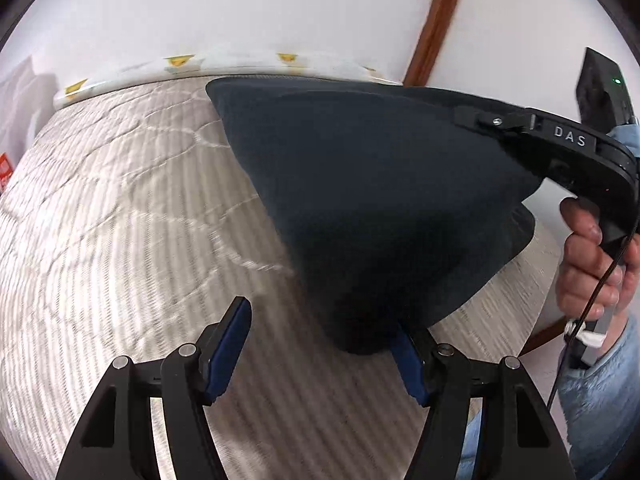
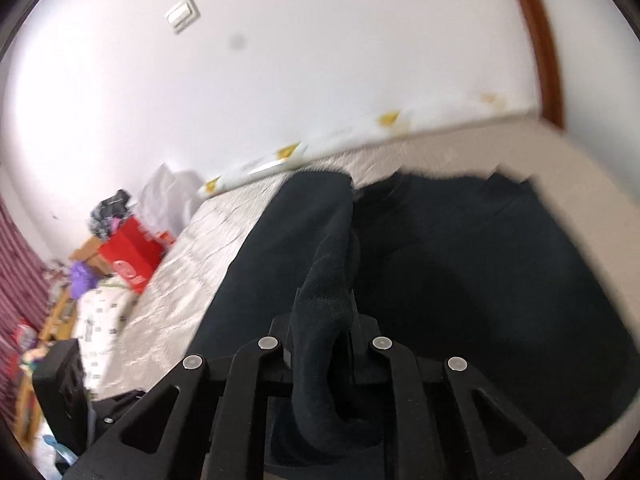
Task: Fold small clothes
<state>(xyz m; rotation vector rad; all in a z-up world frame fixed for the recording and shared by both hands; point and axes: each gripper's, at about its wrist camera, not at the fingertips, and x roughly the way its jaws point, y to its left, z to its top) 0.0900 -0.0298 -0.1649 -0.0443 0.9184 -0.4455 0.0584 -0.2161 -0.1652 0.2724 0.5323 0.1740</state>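
Left wrist: quilted bed (image 1: 120, 208), white wall (image 1: 240, 4), wood trim (image 1: 436, 20) far right. Dark garment (image 1: 372, 184) hangs lifted over the bed. Left gripper (image 1: 320, 344) open, garment tip against its right pad.

Right wrist: right gripper (image 2: 324, 316) clamped on the garment (image 2: 460, 264); red box (image 2: 132, 256) and clutter far left.
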